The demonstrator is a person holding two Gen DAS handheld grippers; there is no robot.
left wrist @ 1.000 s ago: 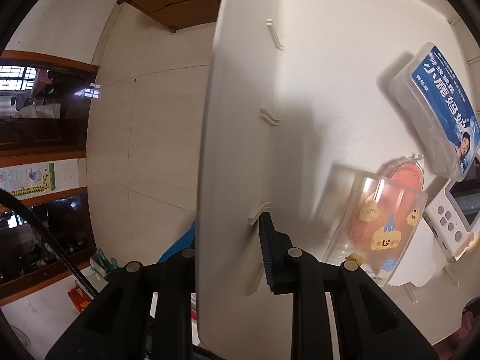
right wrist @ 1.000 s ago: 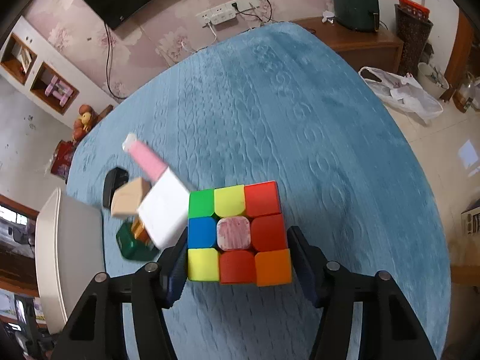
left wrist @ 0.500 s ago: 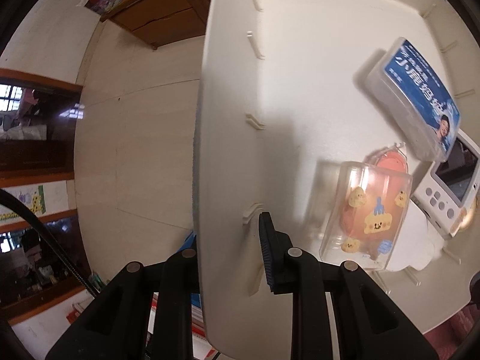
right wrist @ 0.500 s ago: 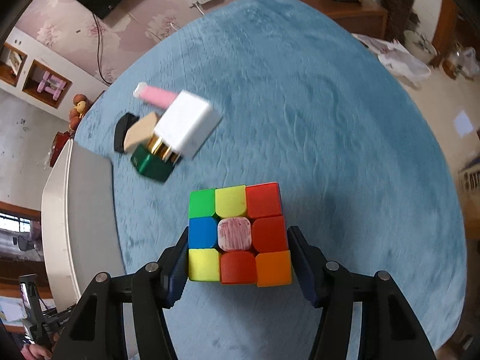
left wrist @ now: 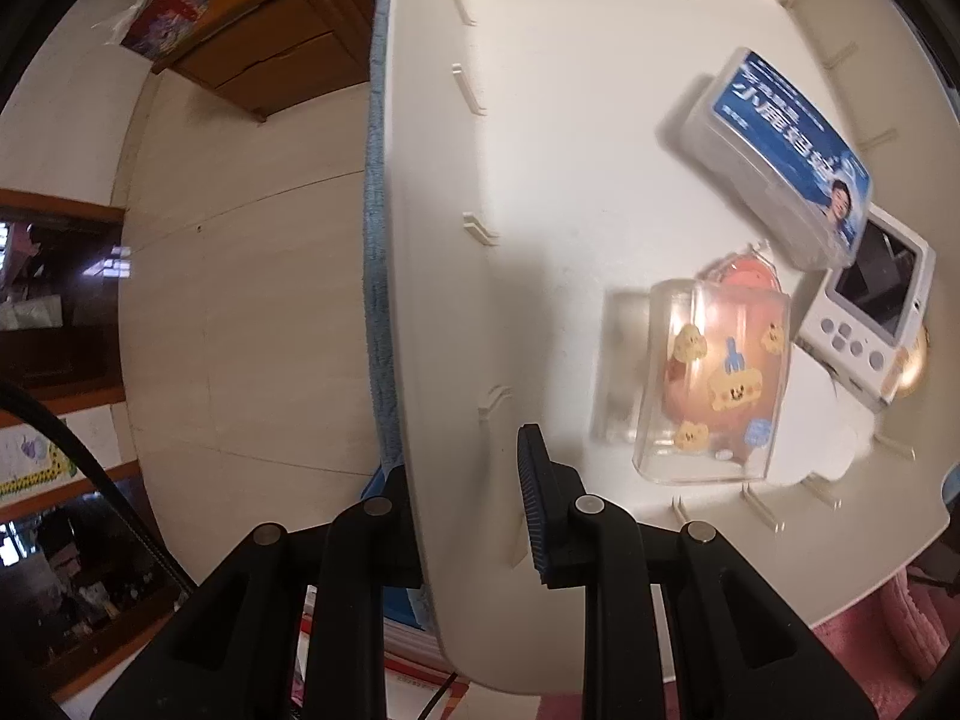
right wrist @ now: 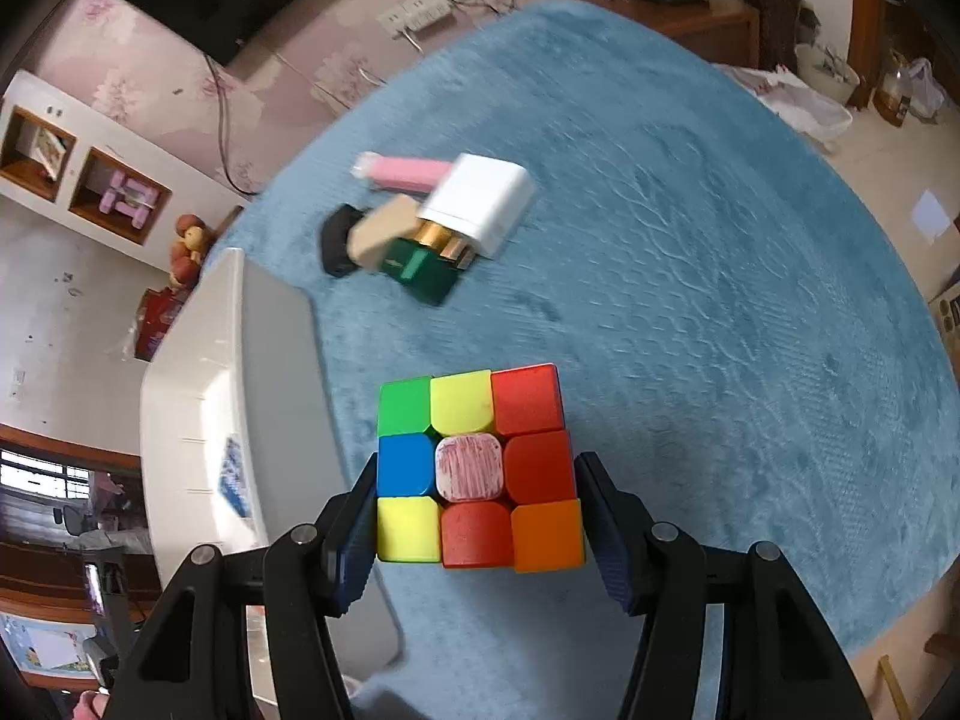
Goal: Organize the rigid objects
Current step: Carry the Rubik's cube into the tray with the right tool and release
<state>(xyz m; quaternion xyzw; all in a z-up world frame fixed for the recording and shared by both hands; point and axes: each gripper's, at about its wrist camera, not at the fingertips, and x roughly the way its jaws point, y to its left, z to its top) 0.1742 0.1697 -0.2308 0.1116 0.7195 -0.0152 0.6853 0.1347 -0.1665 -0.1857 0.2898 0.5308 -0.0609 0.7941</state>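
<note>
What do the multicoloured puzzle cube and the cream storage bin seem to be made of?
Multicoloured puzzle cube: hard plastic, smooth coloured tiles; its white centre tile is scuffed. Cream storage bin: probably moulded plastic, with a semi-matte one-piece wall and moulded ribs.

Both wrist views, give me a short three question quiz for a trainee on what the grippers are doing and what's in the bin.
1. True or false: the right gripper is shut on the puzzle cube.
2. What does the left gripper clamp: A the bin wall, B the blue-labelled box, C the handheld game console?
3. Fill in: the small items still on the blue cloth include a white block and a ____ tube.

Key: 1 true; 2 A; 3 pink.
</note>
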